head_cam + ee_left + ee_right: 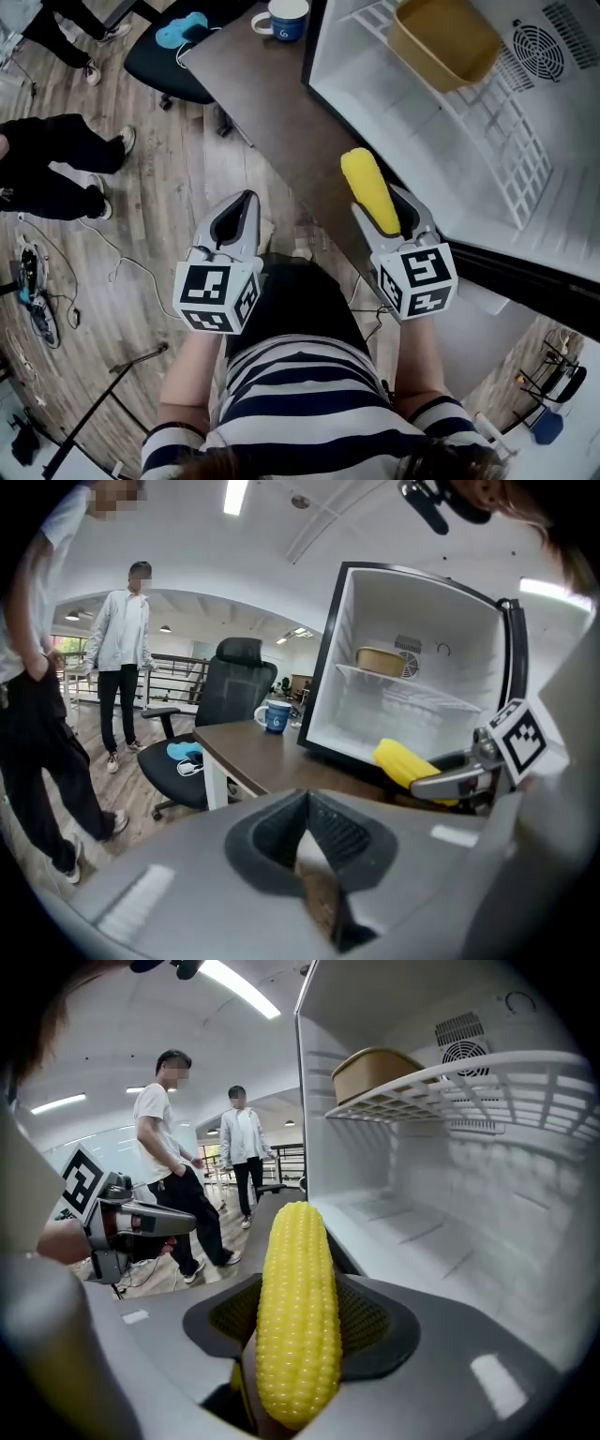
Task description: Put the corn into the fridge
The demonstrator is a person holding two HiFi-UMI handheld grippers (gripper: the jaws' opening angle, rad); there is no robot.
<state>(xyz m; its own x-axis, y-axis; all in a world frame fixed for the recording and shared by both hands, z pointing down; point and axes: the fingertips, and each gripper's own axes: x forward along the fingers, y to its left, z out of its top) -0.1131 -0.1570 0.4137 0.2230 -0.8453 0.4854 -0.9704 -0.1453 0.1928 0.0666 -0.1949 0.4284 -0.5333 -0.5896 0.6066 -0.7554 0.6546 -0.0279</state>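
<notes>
One corn point(367, 187) clamped in right gripper point(392, 214); left gripper point(239, 211) closed, empty. One fridge point(422, 141), open; one tub point(448, 39) inside.

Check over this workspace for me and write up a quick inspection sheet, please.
Surface: brown table, mostly bare.
Job's things: corn, held out toward the open fridge and not yet inside it.
Clutter: blue mug at the table's far end; tan container on the fridge's wire shelf.
Grippers: right gripper is clamped on the corn; left gripper has its jaw tips together and holds nothing.
Cables: thin cable trailing over the floor on the left.
Surroundings: wood floor; black office chair with a blue item on its seat; people standing nearby.
</notes>
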